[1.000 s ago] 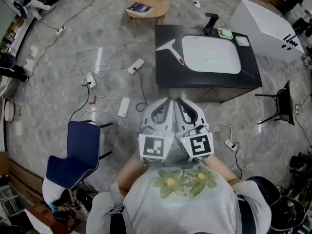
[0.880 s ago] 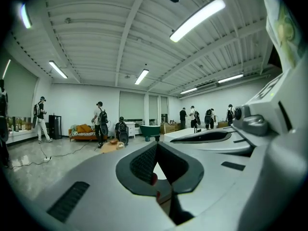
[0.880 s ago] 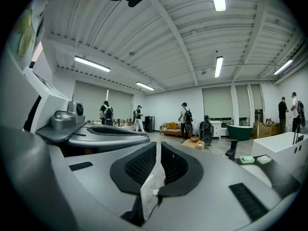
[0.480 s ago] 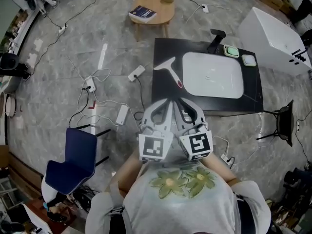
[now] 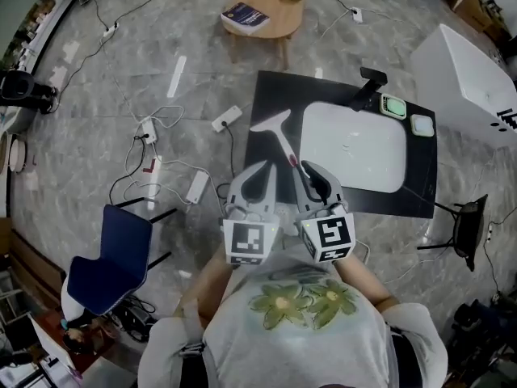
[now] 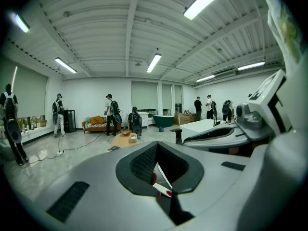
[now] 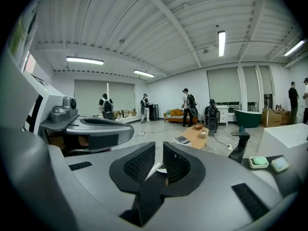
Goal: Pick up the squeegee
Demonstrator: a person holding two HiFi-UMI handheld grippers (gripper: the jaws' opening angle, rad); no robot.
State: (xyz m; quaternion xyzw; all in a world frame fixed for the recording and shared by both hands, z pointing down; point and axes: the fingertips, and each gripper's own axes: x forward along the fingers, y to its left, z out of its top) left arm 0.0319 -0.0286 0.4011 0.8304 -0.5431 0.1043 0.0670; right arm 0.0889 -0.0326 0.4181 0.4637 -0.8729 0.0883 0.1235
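The squeegee (image 5: 275,130), white with a red-tipped handle, lies on the black counter (image 5: 420,191), left of the white sink (image 5: 353,148). Both grippers are held side by side in front of the person's chest and point at the counter. The left gripper (image 5: 266,168) is shut and empty, short of the counter's near left corner. Over the counter's near edge hangs the right gripper (image 5: 305,168), also shut and empty, just short of the handle's red tip. Between the left gripper (image 6: 159,170) pads a sliver of the squeegee (image 6: 161,181) shows. The right gripper (image 7: 159,165) frames the squeegee (image 7: 155,168) too.
A black faucet (image 5: 370,79) and two small trays (image 5: 393,106) stand behind the sink. A round wooden table (image 5: 262,10) stands beyond the counter. A blue chair (image 5: 109,257) is at the left, a black stool (image 5: 462,221) at the right. Cables and power strips (image 5: 198,186) lie on the floor.
The person has walked toward the counter, so the counter and squeegee now lie closer to both grippers. The grippers stay shut and side by side.
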